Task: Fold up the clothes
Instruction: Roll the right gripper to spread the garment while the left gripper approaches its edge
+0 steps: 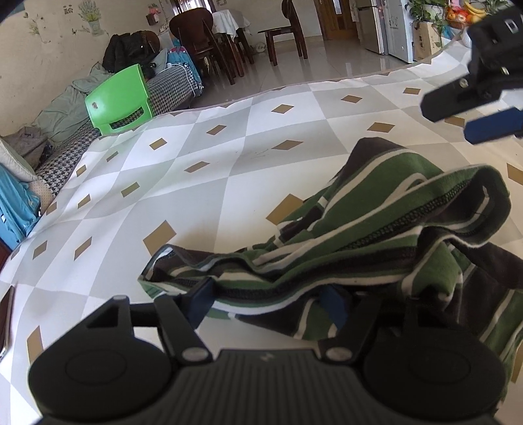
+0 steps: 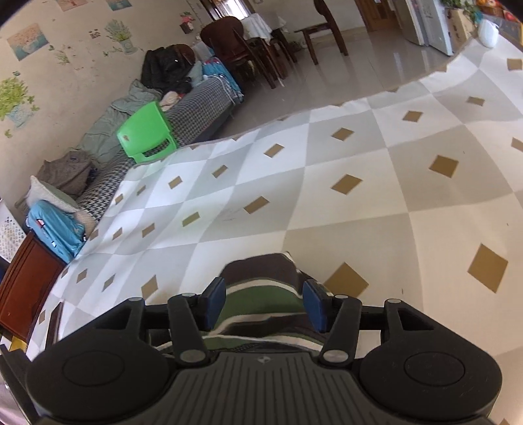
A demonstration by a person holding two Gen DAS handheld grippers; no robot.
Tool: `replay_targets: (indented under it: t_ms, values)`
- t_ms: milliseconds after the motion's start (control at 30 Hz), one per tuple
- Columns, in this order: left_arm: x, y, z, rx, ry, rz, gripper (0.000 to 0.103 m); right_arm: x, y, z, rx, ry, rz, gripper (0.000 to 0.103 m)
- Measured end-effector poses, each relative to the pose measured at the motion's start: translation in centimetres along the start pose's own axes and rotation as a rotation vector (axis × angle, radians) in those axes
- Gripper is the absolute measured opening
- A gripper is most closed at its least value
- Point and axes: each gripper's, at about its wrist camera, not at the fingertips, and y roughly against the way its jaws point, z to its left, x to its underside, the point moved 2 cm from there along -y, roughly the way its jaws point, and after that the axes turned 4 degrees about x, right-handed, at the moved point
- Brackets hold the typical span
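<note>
A crumpled garment [image 1: 359,229] with green, brown and white stripes lies on the table's diamond-patterned cloth [image 1: 212,147], at the near right. My left gripper [image 1: 268,302] is open at the garment's near edge, and a fold of cloth lies across the gap between its blue pads [image 1: 201,299]. My right gripper [image 1: 447,122] hovers above the garment's far right side. In the right wrist view the right gripper [image 2: 264,304] is open and looks down on the garment [image 2: 261,294], whose brown end shows between the fingers. Neither gripper is closed on cloth.
The patterned cloth [image 2: 359,163] stretches far and left of the garment. A green plastic chair [image 1: 117,98] stands at the table's far left edge, with a sofa [image 1: 170,88] piled with clothes behind it. Dark dining chairs [image 1: 196,36] and a fridge [image 1: 389,29] are across the room.
</note>
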Motion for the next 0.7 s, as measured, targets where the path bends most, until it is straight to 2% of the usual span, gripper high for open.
replay_targets:
  t_ms: [100, 300, 367, 467, 533, 700]
  values:
    - [-0.1, 0.1, 0.3, 0.003, 0.028, 0.005, 0.059, 0.3, -0.9, -1.6, 0.029, -0.084, 0.064, 0.054]
    - [-0.2, 0.6, 0.5, 0.005, 0.059, 0.002, 0.055, 1.1, -2.2, -3.2, 0.031, -0.195, 0.142, 0.054]
    - [-0.2, 0.6, 0.6, 0.003, 0.065, 0.004, 0.055, 1.2, -2.3, -3.4, 0.046, -0.212, 0.150, 0.055]
    - [-0.3, 0.6, 0.9, -0.002, 0.081, 0.007, 0.055, 1.1, -2.1, -4.1, 0.113, -0.229, 0.128, 0.056]
    - [-0.3, 0.6, 1.1, -0.001, 0.095, 0.010, 0.055, 1.0, -1.9, -4.5, 0.142, -0.240, 0.116, 0.059]
    - [-0.3, 0.5, 0.9, -0.002, 0.094, 0.016, 0.055, 1.4, -2.4, -4.2, 0.070, -0.259, 0.147, 0.060]
